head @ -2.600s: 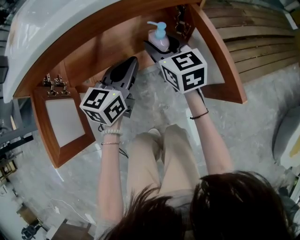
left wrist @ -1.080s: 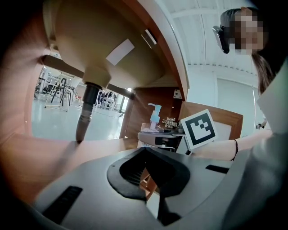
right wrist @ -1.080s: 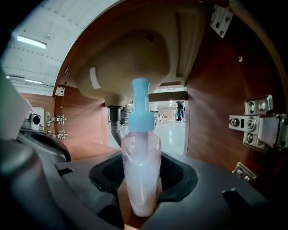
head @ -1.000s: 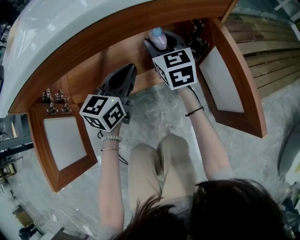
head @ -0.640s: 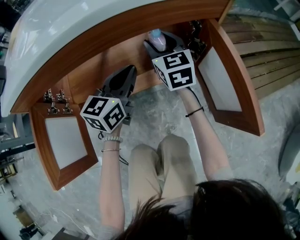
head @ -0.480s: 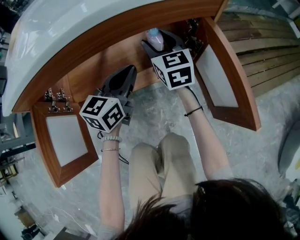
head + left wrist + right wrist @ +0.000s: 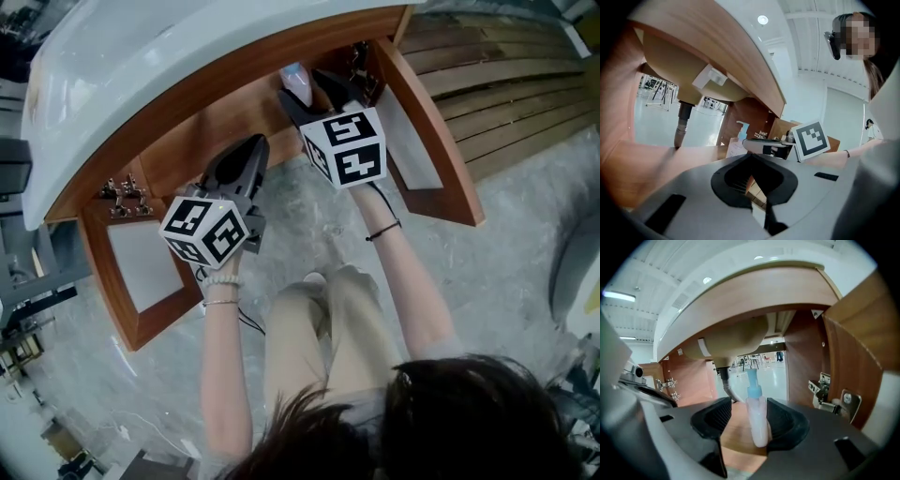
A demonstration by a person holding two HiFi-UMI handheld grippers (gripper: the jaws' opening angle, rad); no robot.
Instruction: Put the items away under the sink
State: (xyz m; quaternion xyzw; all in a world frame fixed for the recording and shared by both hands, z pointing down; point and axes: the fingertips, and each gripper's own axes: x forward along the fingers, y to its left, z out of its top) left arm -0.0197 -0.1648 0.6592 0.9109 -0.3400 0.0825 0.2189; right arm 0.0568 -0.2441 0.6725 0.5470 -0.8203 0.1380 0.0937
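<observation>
Just easing right gripper point(image 7: 749, 422)'s jaws apart round pump bottle point(image 7: 758, 423) standing on cabinet floor point(image 7: 736, 430) under sink point(image 7: 731, 345), left gripper point(image 7: 752, 180)'s jaws shut & empty; prob. risking tipping bottle if brushing it while backing out.

Pump bottle point(image 7: 756, 420) in cabinet point(image 7: 806, 357) under sink basin point(image 7: 731, 345), between right hand-held gripper point(image 7: 749, 417) jaws; drainpipe point(image 7: 726, 383) behind.

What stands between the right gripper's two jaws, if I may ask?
The pump bottle stands between the right gripper's jaws, which have just been opening; the right gripper view shows it.
</observation>
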